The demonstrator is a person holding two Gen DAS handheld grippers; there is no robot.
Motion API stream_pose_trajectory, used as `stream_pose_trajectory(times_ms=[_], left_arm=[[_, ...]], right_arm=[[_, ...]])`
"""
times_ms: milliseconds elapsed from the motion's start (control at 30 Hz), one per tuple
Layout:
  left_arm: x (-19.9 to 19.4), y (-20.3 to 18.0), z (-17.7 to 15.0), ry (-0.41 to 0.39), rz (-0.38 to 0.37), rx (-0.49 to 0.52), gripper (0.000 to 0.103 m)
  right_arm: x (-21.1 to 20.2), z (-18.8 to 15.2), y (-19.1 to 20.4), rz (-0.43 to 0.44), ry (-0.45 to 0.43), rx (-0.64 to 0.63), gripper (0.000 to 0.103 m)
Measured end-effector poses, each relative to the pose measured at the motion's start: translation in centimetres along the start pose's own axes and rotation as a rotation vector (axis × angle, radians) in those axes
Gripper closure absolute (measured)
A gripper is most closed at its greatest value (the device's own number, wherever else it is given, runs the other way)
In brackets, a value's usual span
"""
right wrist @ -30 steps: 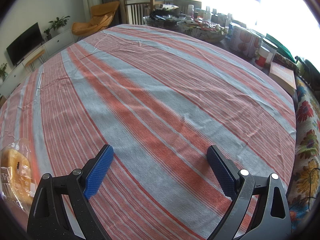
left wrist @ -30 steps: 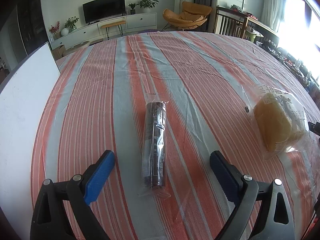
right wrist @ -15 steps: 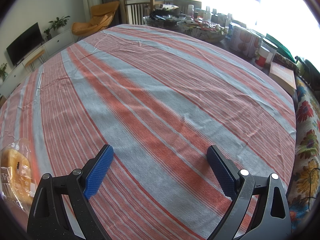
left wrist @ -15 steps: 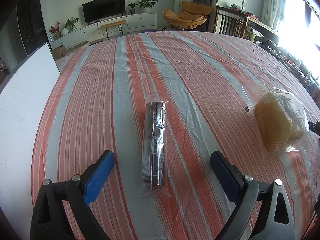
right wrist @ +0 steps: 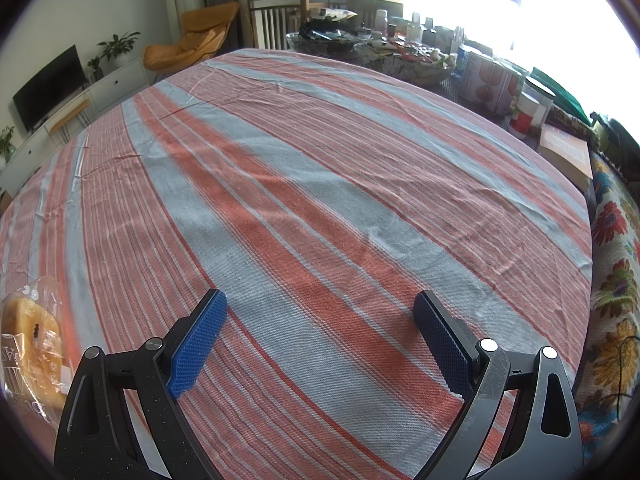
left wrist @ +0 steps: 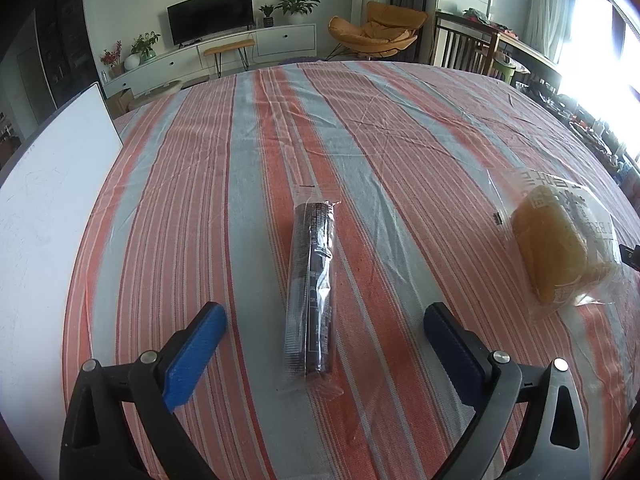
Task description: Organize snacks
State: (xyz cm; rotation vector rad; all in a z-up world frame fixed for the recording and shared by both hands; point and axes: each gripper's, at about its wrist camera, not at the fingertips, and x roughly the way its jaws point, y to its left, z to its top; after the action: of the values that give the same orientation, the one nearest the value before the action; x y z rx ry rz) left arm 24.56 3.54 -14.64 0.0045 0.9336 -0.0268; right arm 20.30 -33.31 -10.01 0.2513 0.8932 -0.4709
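- Between the spread fingers of the left gripper (left wrist: 324,332) lies the dark roll (left wrist: 313,284) in its clear wrapper, lengthwise along the fingers' line, its near end just ahead of the blue pads (left wrist: 192,354). Neither pad touches it; the jaws stand wide, holding nothing.
- That line-up looks deliberate: centred this way, a short advance and a squeeze across its width should take the roll.
- Off to this gripper's right, well apart from the roll, sits the bagged bread (left wrist: 560,248) on the striped cloth (left wrist: 400,140).
- Left of the gripper a white board (left wrist: 44,208) runs along the table's edge.
- Ahead of the right gripper (right wrist: 318,338) is only bare cloth; its jaws are equally wide and empty, and the bread shows at its far left.
- Sorting looks barely begun: both snacks lie loose on the cloth.
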Motion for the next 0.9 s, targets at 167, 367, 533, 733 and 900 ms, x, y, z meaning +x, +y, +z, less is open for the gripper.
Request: stream_pose_trajectory(times_ms=[167, 367, 533, 733, 900], left_arm=[[-0.01, 0.02, -0.01, 0.000, -0.001, 0.000, 0.004], [-0.01, 0.35, 0.05, -0.006, -0.015, -0.013, 0.004], [-0.07, 0.47, 0.02, -0.007, -0.021, -0.016, 0.004], [-0.09, 0.51, 0.02, -0.006, -0.021, -0.016, 0.004], [-0.12, 0.53, 0.02, -0.006, -0.020, -0.016, 0.004]], right_arm=[[-0.09, 0.01, 0.04, 0.000, 0.000, 0.000, 0.007], [-0.04, 0.00, 0.01, 0.000, 0.000, 0.000, 0.007], [-0.02, 0.00, 0.01, 0.000, 0.000, 0.000, 0.007], [-0.03, 0.00, 0.02, 0.000, 0.000, 0.000, 0.007], [0.01, 0.00, 0.00, 0.000, 0.000, 0.000, 0.007]])
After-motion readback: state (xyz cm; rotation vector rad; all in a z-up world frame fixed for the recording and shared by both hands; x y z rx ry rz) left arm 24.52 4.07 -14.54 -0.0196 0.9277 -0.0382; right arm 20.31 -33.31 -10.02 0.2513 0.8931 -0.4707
